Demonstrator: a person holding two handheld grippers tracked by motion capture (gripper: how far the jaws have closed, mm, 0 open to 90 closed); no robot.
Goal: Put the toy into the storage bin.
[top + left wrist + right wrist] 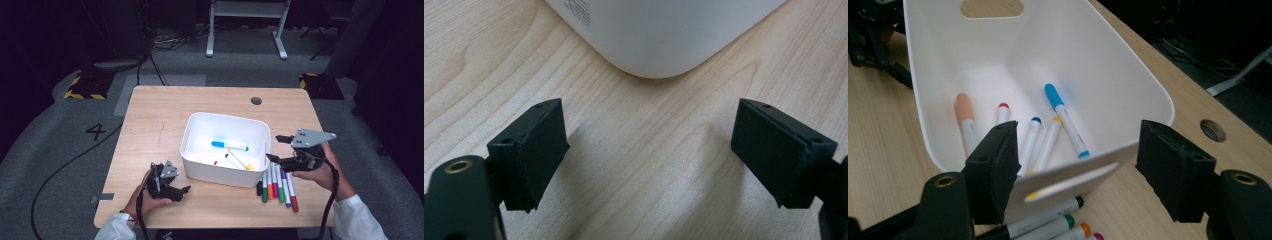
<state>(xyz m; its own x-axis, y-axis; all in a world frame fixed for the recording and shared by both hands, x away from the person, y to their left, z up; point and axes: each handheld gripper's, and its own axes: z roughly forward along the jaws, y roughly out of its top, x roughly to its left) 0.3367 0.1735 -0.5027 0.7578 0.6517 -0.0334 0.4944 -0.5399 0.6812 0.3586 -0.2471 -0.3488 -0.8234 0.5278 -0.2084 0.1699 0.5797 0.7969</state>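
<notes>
While your right gripper (273,148) hangs at the right end of the white bin (200,167), its jaws stand apart with nothing between the pads; from the right gripper view (1075,172) they straddle the bin's near wall (1098,165) without pressing on it. Your left gripper (186,190) rests low on the wooden table (150,120) just off the bin's near left corner, and its jaws are spread too, with bare wood between them in the left gripper view (649,155).

Inside the bin you have five markers: a light-blue-capped one (1064,119) lying apart from the rest, then a yellow-capped one (1048,141), a dark-blue-capped one (1029,141), a red-capped one (1003,113) and a peach-capped one (965,121) side by side.

On the table, between the bin's right end and your right hand (320,172), a row of markers (277,186) lies side by side, just under the right gripper: black, green, orange, magenta, green, purple and red-brown.
</notes>
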